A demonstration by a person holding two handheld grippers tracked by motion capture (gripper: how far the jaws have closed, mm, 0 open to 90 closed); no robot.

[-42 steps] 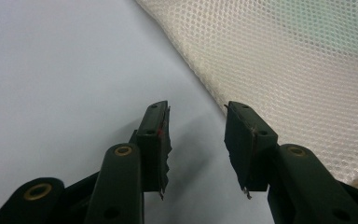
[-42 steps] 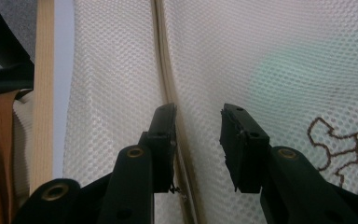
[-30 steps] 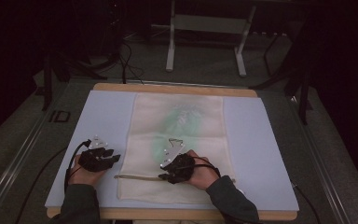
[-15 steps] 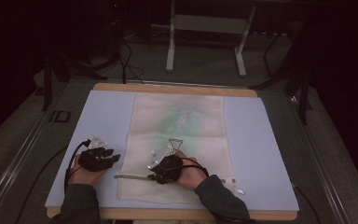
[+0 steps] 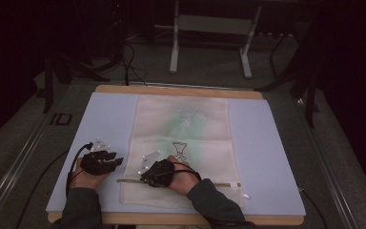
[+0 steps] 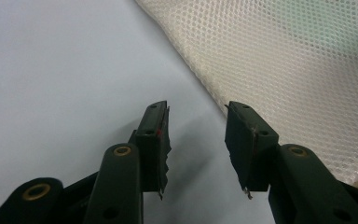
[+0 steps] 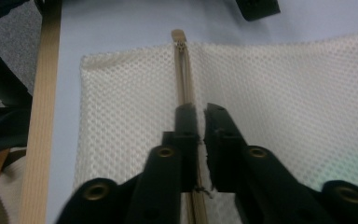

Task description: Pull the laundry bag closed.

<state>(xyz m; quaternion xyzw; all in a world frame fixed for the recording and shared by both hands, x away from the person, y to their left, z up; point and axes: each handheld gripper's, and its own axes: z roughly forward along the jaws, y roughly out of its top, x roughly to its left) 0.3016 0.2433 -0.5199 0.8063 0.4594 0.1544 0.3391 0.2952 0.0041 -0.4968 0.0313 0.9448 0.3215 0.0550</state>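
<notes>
A cream mesh bag (image 5: 186, 124) lies flat on the pale blue mat (image 5: 271, 143), its zipper (image 5: 219, 182) running across near the front edge. My right gripper (image 5: 145, 175) lies over the zipper's left part. In the right gripper view its jaws (image 7: 200, 114) have just been closing and now stand shut on the zipper (image 7: 182, 74), whose tape runs between them across the mesh bag (image 7: 284, 93). My left gripper (image 5: 118, 160) rests on the mat just left of the bag. Its jaws (image 6: 196, 126) stand open over bare mat (image 6: 51, 70), beside the bag's edge (image 6: 298, 70).
The mat lies on a wooden table, whose rim (image 5: 181, 89) shows at the back and whose front edge (image 7: 42, 116) is close to my right gripper. A small white tag (image 5: 245, 195) lies by the bag's front right corner. Metal stand legs (image 5: 174, 47) and cables (image 5: 128, 62) are on the dark floor beyond.
My right hand has slid left along the zipper line, toward the bag's left edge. The left hand has stayed where it was.
</notes>
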